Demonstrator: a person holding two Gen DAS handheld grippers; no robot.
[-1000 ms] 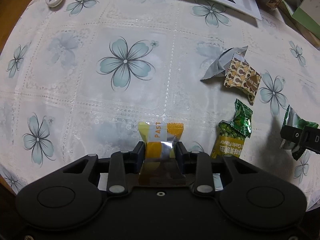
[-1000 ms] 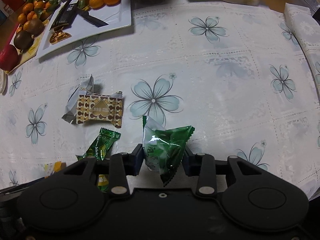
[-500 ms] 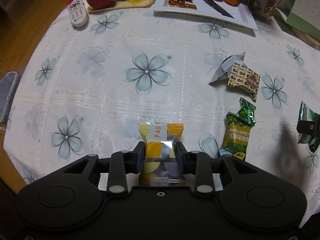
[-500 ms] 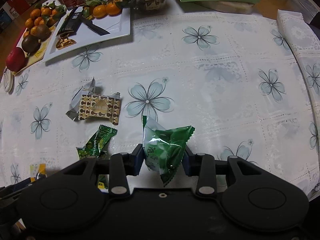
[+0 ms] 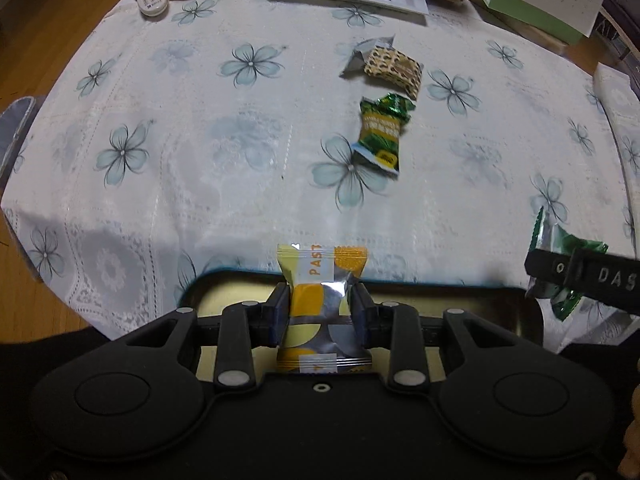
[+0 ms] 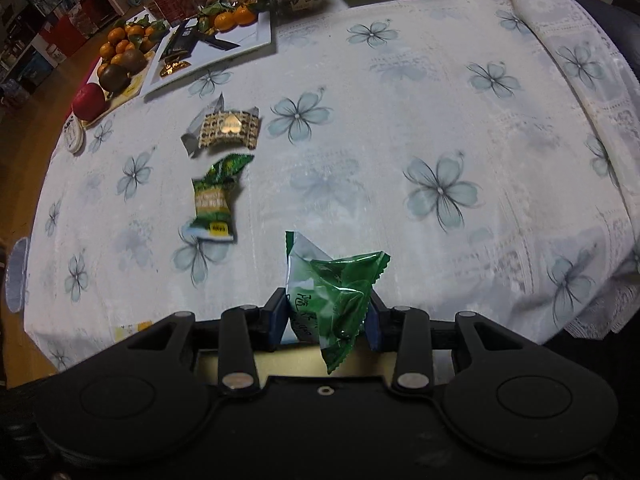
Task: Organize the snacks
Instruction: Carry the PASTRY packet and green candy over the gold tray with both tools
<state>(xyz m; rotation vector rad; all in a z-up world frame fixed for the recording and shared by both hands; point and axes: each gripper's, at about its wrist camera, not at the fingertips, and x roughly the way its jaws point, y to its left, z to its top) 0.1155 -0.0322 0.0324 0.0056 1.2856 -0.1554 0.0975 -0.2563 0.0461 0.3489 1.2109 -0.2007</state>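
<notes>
The left gripper (image 5: 320,312) is clamped on a yellow packet (image 5: 320,300); the right gripper (image 6: 327,314) pinches a green packet (image 6: 336,296). Both hang at lower frame, directly over the tin (image 5: 480,304) at the tabletop (image 5: 280,140) edge.

Tablecloth (image 5: 208,128): white lace with pale blue flowers. Held snack (image 5: 320,300): yellow, orange and silver wrapper; second held snack (image 6: 340,296): green and white. Loose packets: one brown-and-cream patterned (image 5: 394,66), one green with yellow (image 5: 382,132); tin (image 5: 516,312): gold inside.
</notes>
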